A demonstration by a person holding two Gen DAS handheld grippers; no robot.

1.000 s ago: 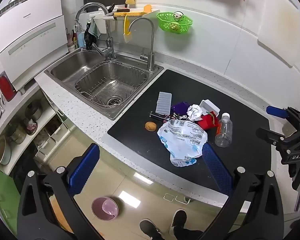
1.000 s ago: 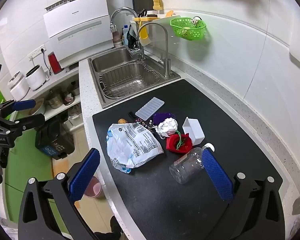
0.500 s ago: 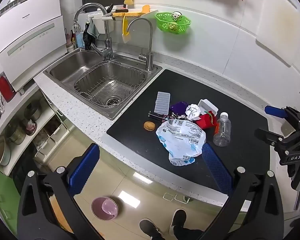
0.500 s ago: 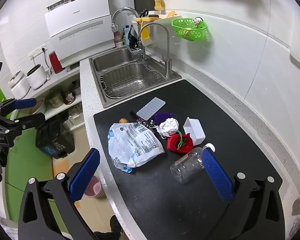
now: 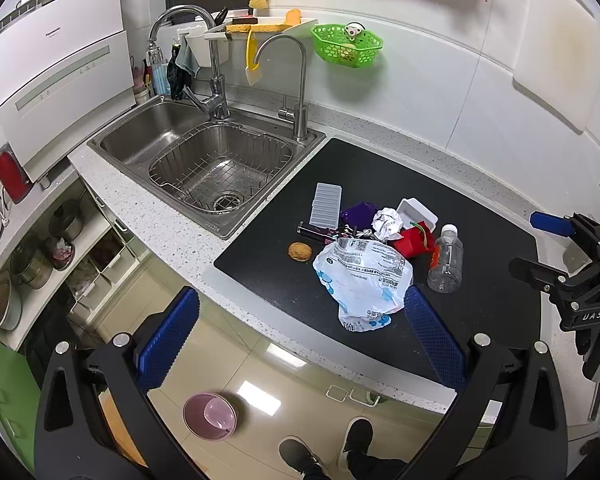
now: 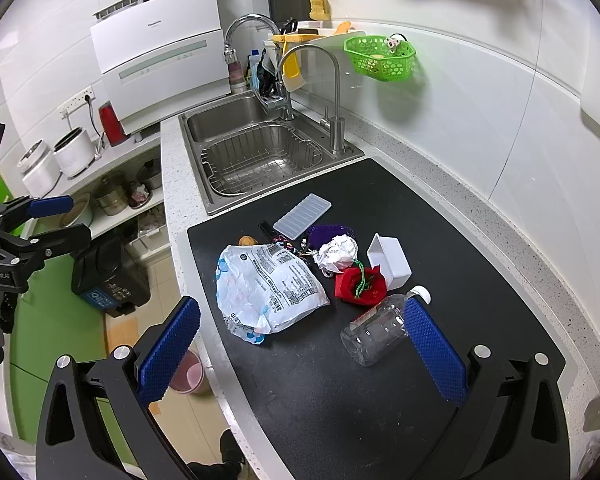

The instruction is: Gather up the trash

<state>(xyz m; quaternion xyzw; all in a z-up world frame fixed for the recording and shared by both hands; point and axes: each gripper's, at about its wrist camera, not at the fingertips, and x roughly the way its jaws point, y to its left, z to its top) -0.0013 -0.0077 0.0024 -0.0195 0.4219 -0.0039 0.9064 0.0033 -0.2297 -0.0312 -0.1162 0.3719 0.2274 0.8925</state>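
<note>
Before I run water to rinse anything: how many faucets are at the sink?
2. A tall curved faucet rises at the back of the sink, and a slimmer gooseneck tap stands at the corner nearest the black mat. None seem hidden.

- I see a black mat [image 6: 380,380] on the speckled counter [image 6: 172,184].
- Beside its plastic bag [image 6: 268,284]: clear bottle [image 6: 374,332], red pouch [image 6: 360,284], crumpled paper [image 6: 338,252].

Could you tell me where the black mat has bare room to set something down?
The black mat is bare nearest the camera, below the plastic bag and bottle, and along the wall side. Its middle is crowded.
</note>
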